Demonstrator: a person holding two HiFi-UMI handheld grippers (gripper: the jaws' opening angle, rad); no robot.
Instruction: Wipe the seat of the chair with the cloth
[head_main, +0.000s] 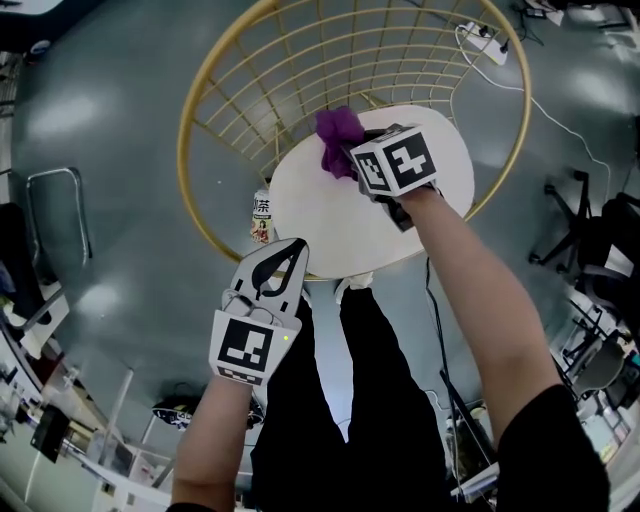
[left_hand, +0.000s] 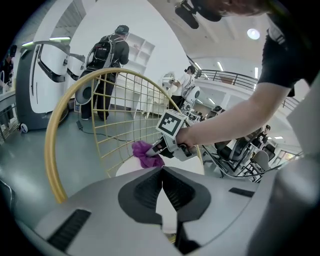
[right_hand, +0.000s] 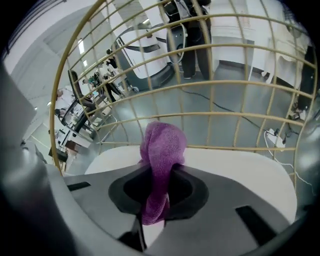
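Observation:
The chair has a round white seat (head_main: 345, 225) and a gold wire back (head_main: 290, 60). My right gripper (head_main: 355, 152) is shut on a purple cloth (head_main: 337, 138) at the seat's far edge, close to the wire back. In the right gripper view the cloth (right_hand: 161, 147) bulges out above the jaws of the right gripper (right_hand: 156, 200) and hangs over the seat (right_hand: 240, 167). My left gripper (head_main: 292, 250) is shut on nothing and hovers over the seat's near left edge. The left gripper view looks past its closed jaws at the cloth (left_hand: 145, 154) and the right gripper (left_hand: 159, 149).
A small bottle (head_main: 262, 218) stands on the floor left of the seat. A white power strip (head_main: 487, 42) and its cable lie behind the chair. An office chair (head_main: 590, 240) is at the right. People (left_hand: 107, 55) stand far off. My legs (head_main: 340, 400) are in front of the seat.

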